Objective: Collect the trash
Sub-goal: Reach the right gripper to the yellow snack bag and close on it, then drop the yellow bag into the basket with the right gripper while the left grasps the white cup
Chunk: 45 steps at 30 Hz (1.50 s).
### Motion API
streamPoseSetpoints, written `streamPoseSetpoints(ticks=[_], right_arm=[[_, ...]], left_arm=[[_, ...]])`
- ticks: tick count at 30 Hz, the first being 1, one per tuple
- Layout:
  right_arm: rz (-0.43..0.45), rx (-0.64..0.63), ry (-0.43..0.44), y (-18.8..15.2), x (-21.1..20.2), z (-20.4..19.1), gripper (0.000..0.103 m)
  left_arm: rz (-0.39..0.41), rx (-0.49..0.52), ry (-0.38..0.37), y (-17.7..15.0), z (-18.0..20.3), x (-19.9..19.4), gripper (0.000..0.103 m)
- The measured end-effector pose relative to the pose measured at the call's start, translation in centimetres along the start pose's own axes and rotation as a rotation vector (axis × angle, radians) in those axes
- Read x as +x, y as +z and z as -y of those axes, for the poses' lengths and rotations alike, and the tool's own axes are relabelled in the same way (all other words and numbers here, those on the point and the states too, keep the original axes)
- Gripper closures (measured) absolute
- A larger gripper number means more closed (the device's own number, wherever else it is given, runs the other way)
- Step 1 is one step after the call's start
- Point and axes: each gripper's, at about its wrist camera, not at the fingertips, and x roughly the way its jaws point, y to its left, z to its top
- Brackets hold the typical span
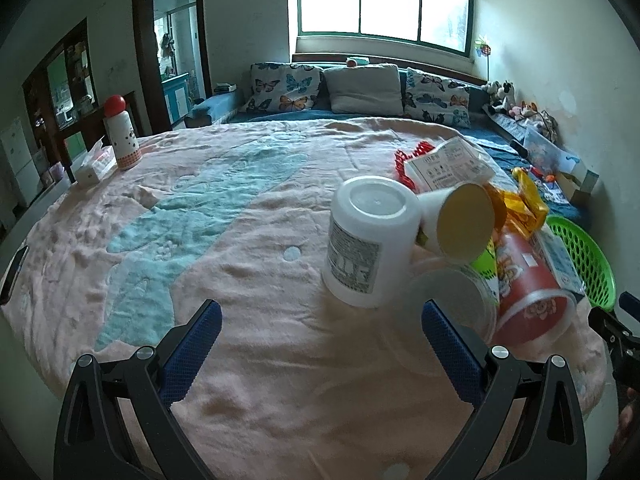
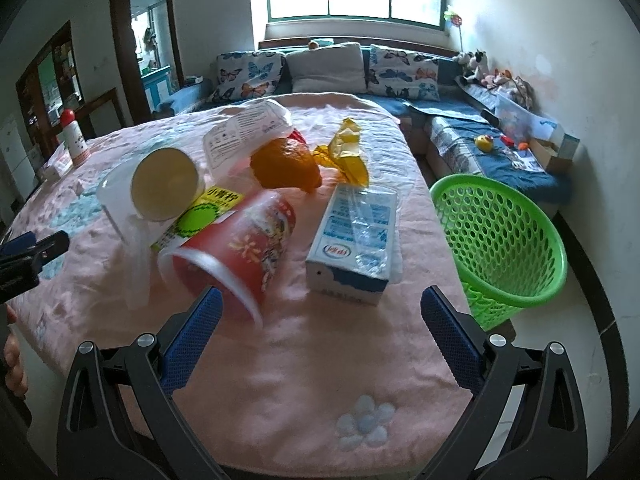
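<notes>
A pile of trash lies on the pink blanket. In the right wrist view: a red cup (image 2: 240, 248) on its side, a blue-and-white milk carton (image 2: 352, 244), an orange peel (image 2: 286, 166), a yellow wrapper (image 2: 346, 152), a white packet (image 2: 244, 128) and a yellow-bottomed paper cup (image 2: 164, 190). In the left wrist view a white jar (image 1: 368, 240) lies beside the paper cup (image 1: 460, 220) and red cup (image 1: 532, 292). A green mesh basket (image 2: 500, 240) stands right of the bed. My left gripper (image 1: 320, 332) and right gripper (image 2: 320, 320) are open and empty, just short of the pile.
A white bottle with a red cap (image 1: 120, 136) and a tissue box (image 1: 94, 164) stand at the blanket's far left. A phone (image 1: 12, 272) lies at the left edge. Butterfly pillows (image 2: 316, 68) line the back. A bench with toys (image 2: 512, 148) runs along the right wall.
</notes>
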Motion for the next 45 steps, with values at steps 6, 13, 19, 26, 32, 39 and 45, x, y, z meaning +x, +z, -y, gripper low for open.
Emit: streamPoseSetpoints(ticks=[6, 13, 19, 26, 32, 39, 45], right_arm=[[-0.025, 0.017, 0.0, 1.5, 1.5, 1.1, 0.009], [-0.037, 0.014, -0.008, 4.6, 3.7, 2.3, 0.017], [-0.044, -0.034, -0.019, 7.2, 6.2, 2.5, 0.024], [-0.068, -0.076, -0.022, 9.6, 9.7, 2.8, 0.031], [-0.099, -0.094, -0.021, 10.7, 12.3, 2.9, 0.043], [-0.12, -0.077, -0.003, 10.9, 13.8, 3.4, 0.068], [-0.095, -0.08, 0.006, 11.1, 13.3, 3.5, 0.074]], left_arm=[[0.001, -0.008, -0.006, 0.8, -0.5, 0.5, 0.006], [-0.011, -0.011, -0.014, 1.1, -0.9, 1.2, 0.006], [-0.009, -0.011, -0.015, 1.7, -1.2, 1.7, 0.006], [-0.018, 0.002, -0.026, 2.2, -0.9, 2.4, 0.006], [-0.009, 0.041, -0.047, 3.2, 0.0, 2.9, 0.006], [-0.018, 0.067, -0.097, 4.7, 0.5, 4.1, 0.006], [-0.005, 0.166, -0.133, 5.9, 2.8, 4.8, 0.006]])
